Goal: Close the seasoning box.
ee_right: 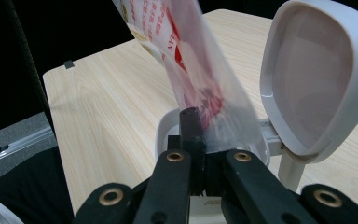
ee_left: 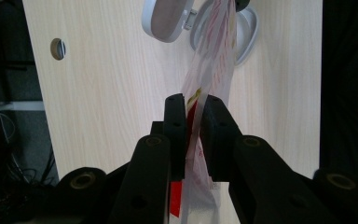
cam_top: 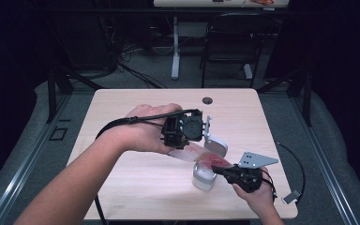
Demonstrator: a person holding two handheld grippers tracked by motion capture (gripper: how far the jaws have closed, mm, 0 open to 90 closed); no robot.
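At the near right of the table (cam_top: 122,187), right gripper (cam_top: 221,170) clamped tight on the lower end of a clear red-printed plastic bag (cam_top: 201,157), directly over the open white bin (cam_top: 203,180). From there up and leftward, bag stretched taut, long axis slanting from the bin mouth toward the left gripper (cam_top: 180,146), jaws only slightly parted and pinching the bag's upper end. Right hand (cam_top: 258,194) nearer the bin, so any push downward into it likely starts there. Just behind, flipped-up bin lid (cam_top: 215,146), close beside the bag and the likeliest snag. Farther back, a small round hole (cam_top: 207,100) in the tabletop, well apart.
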